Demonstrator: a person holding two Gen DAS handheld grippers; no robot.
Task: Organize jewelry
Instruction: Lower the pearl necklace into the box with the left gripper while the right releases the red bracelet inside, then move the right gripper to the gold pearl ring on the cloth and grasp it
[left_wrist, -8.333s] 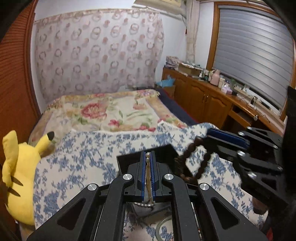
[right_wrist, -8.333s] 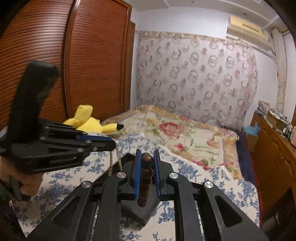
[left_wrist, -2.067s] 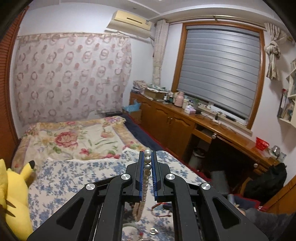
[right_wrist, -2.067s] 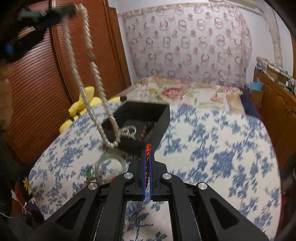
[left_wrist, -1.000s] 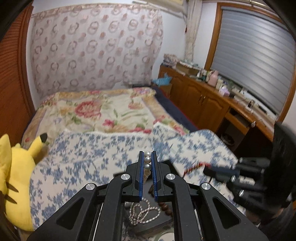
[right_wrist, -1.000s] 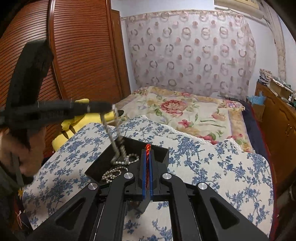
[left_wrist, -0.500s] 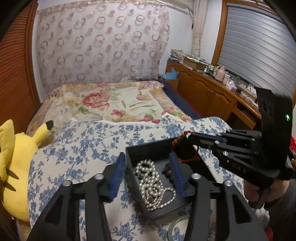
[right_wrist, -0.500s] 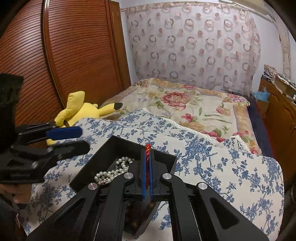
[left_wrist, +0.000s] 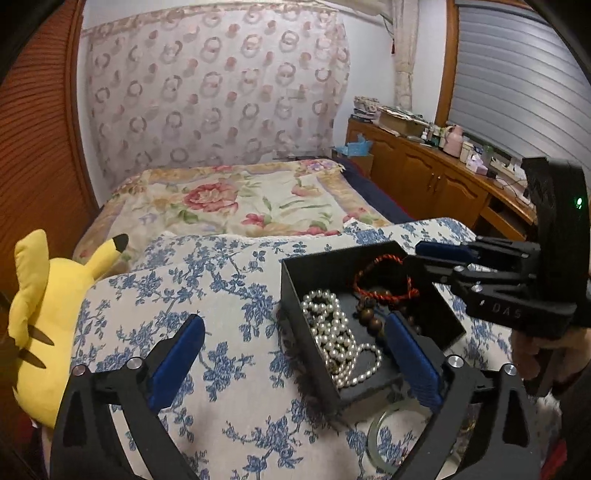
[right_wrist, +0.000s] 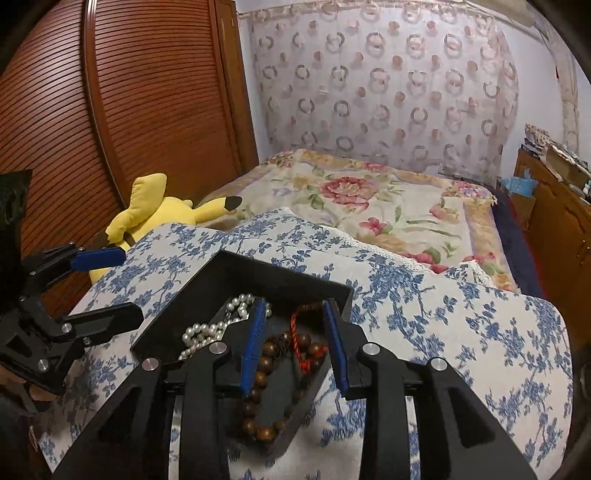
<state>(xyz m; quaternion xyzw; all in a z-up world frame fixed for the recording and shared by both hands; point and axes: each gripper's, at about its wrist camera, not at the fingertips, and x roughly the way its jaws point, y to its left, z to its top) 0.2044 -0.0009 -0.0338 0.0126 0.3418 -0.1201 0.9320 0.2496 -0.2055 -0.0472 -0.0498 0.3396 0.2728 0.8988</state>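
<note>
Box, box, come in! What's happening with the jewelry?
Both grippers opening, empty. Pearls, beads, red cord in box. Bangle outside.

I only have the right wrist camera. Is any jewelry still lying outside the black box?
Observer: Yes. The left wrist view shows a pale green bangle on the blue floral quilt, just outside the near corner of the black box.
Operator: Are the pearls fully inside?
Observer: Yes. The pearl necklace is heaped on the box floor along one wall, with nothing over the rim.
Operator: Is my gripper clear of the red cord?
Observer: Seen from the side, the right gripper is over the box's far corner, its jaws opening. The red cord bracelet lies loose on the wooden beads, its loop close to the lower fingertip. I cannot tell if they touch.
</note>
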